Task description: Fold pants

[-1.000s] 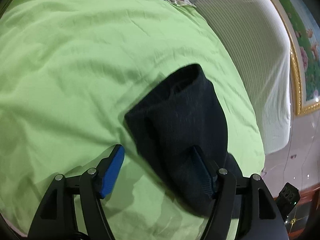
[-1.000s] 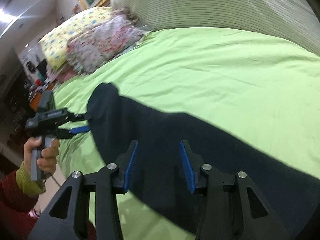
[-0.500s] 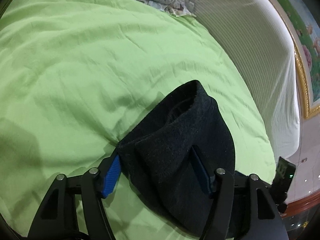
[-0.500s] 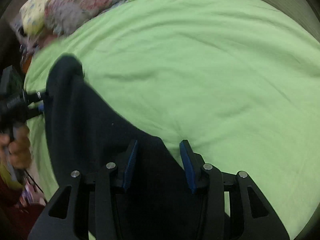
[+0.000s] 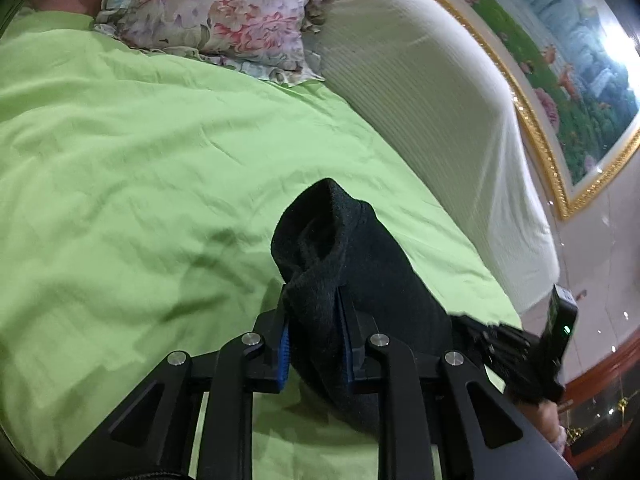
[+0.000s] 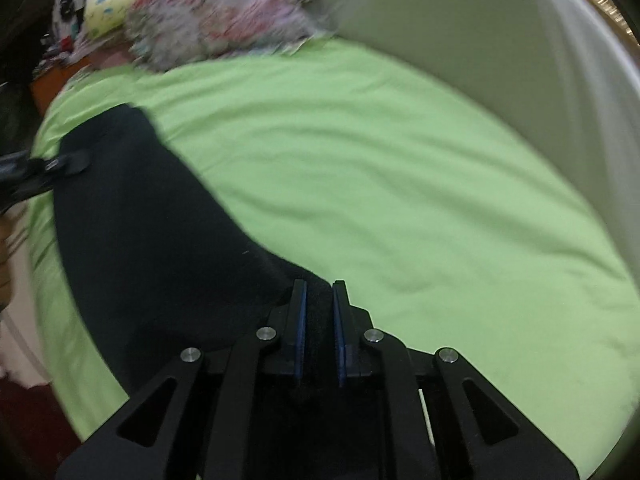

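Observation:
Black pants lie stretched across a green bed sheet. In the left wrist view one end is bunched up and lifted, and my left gripper is closing with its blue pads pressing on that fold. In the right wrist view the pants run from the left edge down to my right gripper. Its jaws are closing too, with a thin strip of black fabric pinched between the pads. The left gripper shows at the far end of the garment there. This view is blurred.
A floral pillow and a yellow patterned pillow lie at the head of the bed. A white ribbed headboard cushion runs along the right side under a gilt-framed painting. Green sheet spreads wide beyond the pants.
Both grippers went from wide open around the pants to closed on the fabric. The left one rose and lifted its end. The right one shifted sideways and rolled.

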`<state>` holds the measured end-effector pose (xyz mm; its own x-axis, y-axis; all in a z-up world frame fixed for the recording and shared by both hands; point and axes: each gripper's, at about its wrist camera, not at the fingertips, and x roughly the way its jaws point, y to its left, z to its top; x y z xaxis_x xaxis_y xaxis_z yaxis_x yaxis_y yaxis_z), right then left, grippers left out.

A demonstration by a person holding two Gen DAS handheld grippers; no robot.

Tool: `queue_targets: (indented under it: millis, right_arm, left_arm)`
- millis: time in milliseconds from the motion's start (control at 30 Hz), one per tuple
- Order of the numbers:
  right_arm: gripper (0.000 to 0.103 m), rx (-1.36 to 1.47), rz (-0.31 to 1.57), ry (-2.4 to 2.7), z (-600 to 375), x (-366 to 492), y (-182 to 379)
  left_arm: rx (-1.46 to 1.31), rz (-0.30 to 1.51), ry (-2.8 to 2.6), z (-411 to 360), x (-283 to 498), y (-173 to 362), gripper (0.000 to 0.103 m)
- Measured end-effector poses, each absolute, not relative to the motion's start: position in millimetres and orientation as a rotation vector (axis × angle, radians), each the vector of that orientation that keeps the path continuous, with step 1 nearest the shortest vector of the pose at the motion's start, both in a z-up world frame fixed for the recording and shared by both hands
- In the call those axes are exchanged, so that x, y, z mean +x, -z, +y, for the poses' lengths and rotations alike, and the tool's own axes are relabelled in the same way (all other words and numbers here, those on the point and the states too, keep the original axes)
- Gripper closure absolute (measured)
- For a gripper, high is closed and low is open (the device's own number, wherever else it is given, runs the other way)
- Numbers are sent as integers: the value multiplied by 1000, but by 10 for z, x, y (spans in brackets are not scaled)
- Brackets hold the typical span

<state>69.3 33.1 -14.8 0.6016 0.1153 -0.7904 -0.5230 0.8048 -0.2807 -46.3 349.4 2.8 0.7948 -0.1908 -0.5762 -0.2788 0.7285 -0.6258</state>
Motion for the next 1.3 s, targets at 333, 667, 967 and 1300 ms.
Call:
queue_targets:
  millis: [333, 667, 967, 1300]
  right_arm:
    - [91, -494, 884, -283, 333, 959, 678]
    - [63, -197, 784, -182, -383, 468, 257]
    - [52, 25, 759, -79, -1069, -385, 164]
    - [48, 271, 694, 118, -1945, -1145, 133]
  left_arm:
    - [-643, 745, -137, 3570, -298, 357, 82]
    - [-617, 645, -251, 3774, -660, 43, 72]
    - [-537, 690, -163, 3237, -510, -146, 50]
    - [-454, 790, 37, 2233, -146, -138, 46]
